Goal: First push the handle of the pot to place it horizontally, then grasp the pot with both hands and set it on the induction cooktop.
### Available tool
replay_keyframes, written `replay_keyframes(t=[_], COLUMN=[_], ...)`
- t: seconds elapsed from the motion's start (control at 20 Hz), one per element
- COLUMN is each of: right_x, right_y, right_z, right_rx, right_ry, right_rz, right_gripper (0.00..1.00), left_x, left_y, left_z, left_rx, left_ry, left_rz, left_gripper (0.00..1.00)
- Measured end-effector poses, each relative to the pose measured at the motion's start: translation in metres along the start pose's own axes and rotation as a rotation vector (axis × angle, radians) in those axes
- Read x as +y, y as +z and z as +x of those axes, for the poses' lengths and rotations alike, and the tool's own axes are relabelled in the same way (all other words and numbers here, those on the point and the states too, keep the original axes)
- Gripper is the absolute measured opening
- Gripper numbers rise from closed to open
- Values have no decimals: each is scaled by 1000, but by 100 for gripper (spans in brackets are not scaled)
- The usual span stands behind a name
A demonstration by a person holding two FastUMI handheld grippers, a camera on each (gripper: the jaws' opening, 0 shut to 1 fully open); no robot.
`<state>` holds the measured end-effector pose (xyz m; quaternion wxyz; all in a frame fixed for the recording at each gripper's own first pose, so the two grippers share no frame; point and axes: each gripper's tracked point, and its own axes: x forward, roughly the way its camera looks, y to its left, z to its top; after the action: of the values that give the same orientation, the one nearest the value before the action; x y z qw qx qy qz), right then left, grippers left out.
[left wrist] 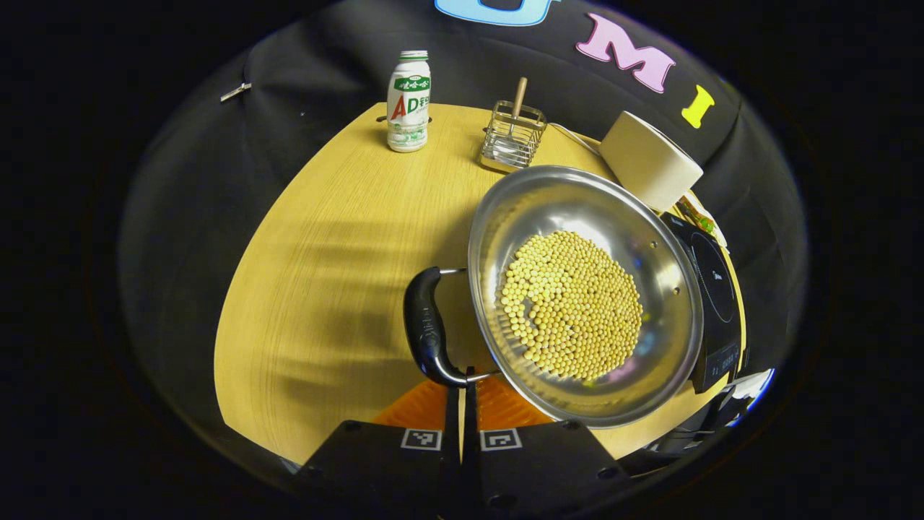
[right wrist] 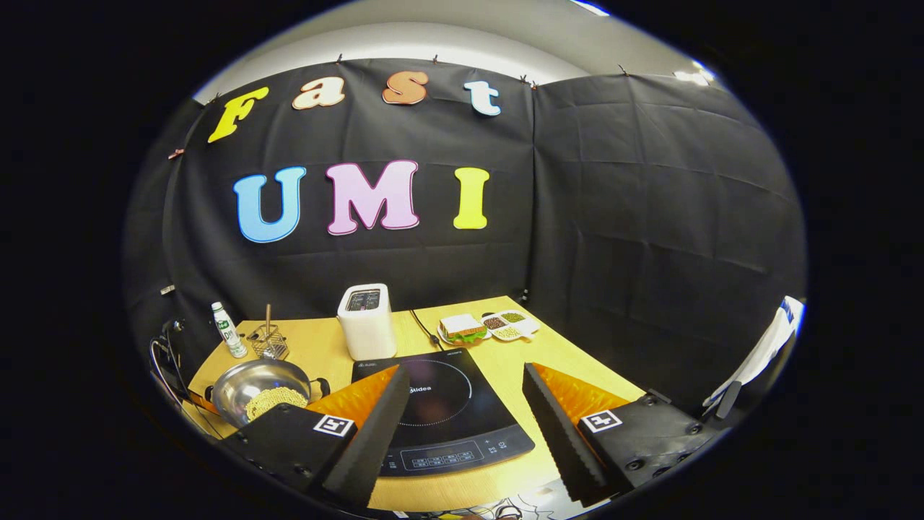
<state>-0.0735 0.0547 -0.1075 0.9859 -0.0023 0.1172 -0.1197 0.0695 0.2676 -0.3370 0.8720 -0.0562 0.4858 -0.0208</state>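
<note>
You see pot (right wrist: 260, 390) left of induction cooktop (right wrist: 440, 415) on surface (right wrist: 520, 347) | toaster (right wrist: 367, 321) behind cooktop | bottle (right wrist: 228, 330) behind pot

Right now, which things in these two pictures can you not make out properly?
- Left gripper view: the induction cooktop is mostly hidden behind the pot.
- Left gripper view: whether the left gripper grips the pot handle; the contact is hidden.
- Right gripper view: the small dishes are too small to identify.

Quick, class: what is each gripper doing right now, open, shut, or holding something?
Left gripper: shut, fingers together, tips at the pot's black handle; no grip can be told.
Right gripper: open, holding nothing, above the induction cooktop.
</note>
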Motion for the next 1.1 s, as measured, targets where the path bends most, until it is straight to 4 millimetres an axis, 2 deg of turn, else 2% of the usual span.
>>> replay_keyframes(t=[0.35,0.55,0.65,0.75,0.9,1.0,1.05,1.1], right_x=[8,18,27,41,73,94,106,118], right_y=[-6,-9,-15,-19,-15,-21,-23,-27], right_z=[2,4,7,11,18,25,29,34], right_rx=[25,44,63,87,77,97,113,135], right_ry=[16,40,63,92,166,221,248,273], right_rz=[-44,-64,-73,-67,-72,-67,-59,-43], right_gripper=[98,99,98,98,98,98,98,98], left_x=[19,26,32,40,48,49,47,46], left_y=[22,32,30,26,31,40,45,51], left_z=[10,11,7,-4,-29,-48,-59,-68], left_rx=[-8,-24,-42,-51,-111,-167,-194,-221], left_ry=[14,17,30,60,81,85,77,73], left_rz=[14,17,14,-4,-12,-17,-15,-7], left_gripper=[5,5,5,5,7,13,27,24])
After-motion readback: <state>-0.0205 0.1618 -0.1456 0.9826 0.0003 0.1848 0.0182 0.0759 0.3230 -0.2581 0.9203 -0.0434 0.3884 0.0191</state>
